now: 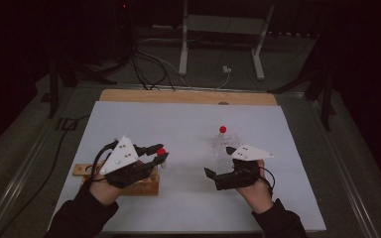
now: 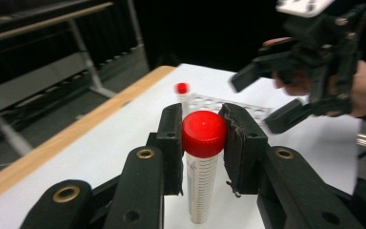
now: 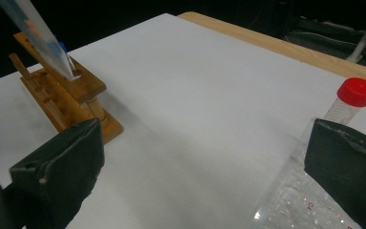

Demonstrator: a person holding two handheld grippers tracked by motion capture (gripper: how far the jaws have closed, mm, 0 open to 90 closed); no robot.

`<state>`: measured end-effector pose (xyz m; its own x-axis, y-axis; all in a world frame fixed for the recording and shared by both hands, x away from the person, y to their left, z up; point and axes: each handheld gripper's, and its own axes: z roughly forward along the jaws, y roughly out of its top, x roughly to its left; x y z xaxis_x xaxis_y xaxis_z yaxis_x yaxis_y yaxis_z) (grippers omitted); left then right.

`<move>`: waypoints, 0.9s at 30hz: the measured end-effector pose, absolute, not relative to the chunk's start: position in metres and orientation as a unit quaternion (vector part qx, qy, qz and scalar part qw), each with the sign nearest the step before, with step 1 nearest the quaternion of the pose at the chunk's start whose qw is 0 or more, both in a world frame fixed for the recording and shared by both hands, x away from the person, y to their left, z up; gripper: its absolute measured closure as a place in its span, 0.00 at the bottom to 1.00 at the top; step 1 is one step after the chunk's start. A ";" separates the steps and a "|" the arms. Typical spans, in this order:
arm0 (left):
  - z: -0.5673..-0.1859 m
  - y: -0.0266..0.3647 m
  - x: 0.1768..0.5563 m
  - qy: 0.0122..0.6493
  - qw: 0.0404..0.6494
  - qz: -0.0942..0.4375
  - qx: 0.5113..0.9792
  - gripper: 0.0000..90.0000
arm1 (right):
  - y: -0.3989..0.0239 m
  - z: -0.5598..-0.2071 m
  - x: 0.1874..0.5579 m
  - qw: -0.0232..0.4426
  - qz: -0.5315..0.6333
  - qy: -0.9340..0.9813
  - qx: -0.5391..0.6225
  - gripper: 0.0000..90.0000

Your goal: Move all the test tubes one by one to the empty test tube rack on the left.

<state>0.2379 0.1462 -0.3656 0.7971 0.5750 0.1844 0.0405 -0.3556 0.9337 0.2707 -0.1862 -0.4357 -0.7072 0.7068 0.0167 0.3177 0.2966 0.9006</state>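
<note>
Tube [image 1: 161, 152] w/ red cap is sitting clamped in left gripper [image 1: 155, 154], just above wooden rack [image 1: 146, 187]. Left gripper view: pads [image 2: 171, 138] are pinching cap, tube hanging below. Right gripper view: right gripper [image 3: 205, 167] jaws are standing wide apart w/ nothing between, well right of rack [image 3: 66, 102].

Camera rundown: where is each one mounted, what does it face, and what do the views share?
High view: above the person's side, looking forward and down on the white table; both hands and forearms enter from the bottom.
Left gripper view: rides the left claw, shut on a red-capped tube; faces the clear rack and the right claw.
Right gripper view: rides the right claw, open; faces the wooden rack, with the clear rack's own tube beside its jaw.
Shared: the clear rack with its tube shows in all three.
</note>
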 end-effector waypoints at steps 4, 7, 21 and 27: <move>-0.357 0.174 0.234 0.222 0.533 0.272 0.770 0.80 | -0.187 -0.435 0.270 0.198 0.497 0.780 0.325 0.00; -0.351 0.194 0.229 0.240 0.535 0.289 0.757 0.80 | -0.187 -0.434 0.270 0.199 0.497 0.780 0.325 0.00; -0.350 0.264 0.212 0.317 0.507 0.349 0.721 0.80 | -0.186 -0.435 0.270 0.199 0.494 0.782 0.323 0.00; -0.363 0.289 0.212 0.356 0.497 0.356 0.706 0.80 | -0.185 -0.435 0.270 0.200 0.492 0.783 0.324 0.00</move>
<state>0.2124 0.2892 -0.3632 0.4931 0.8573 0.1480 0.1497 -0.2512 0.9563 0.2701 -0.1848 -0.4353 -0.7102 0.7040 0.0055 0.3098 0.3055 0.9004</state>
